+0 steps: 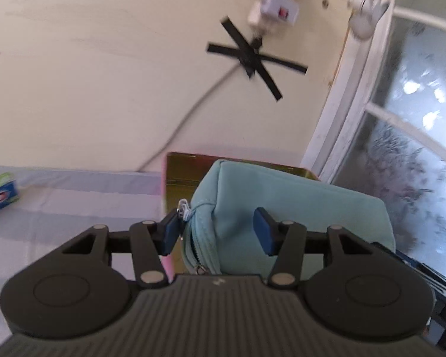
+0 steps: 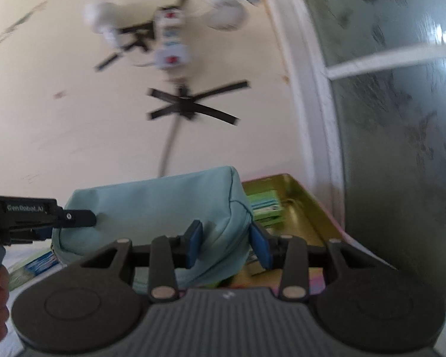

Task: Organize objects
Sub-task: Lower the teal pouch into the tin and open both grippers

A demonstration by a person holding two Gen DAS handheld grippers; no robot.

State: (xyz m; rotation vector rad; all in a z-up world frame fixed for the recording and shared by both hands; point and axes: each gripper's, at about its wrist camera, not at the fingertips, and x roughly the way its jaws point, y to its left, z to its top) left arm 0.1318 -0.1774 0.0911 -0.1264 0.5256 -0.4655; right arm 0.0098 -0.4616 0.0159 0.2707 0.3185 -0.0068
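Teal fabric zip pouch (image 1: 285, 208) held up over the gold-lined, pink-sided tin box (image 2: 300, 208), zipper end with silver pull toward the left wrist camera. Green packets (image 2: 266, 208) lie flat inside the tin. Blue-green toothpaste box (image 1: 0, 193) lies on the lilac cloth, well apart.

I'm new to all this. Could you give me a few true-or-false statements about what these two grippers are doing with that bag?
1. The pouch is light blue. True.
2. Both grippers grip it: left gripper, right gripper. True.
3. The tray behind is empty. False: green packets lie in it.
4. The pouch is unzipped wide. False: its zipper looks closed.
5. Black tape crosses the wall. True.
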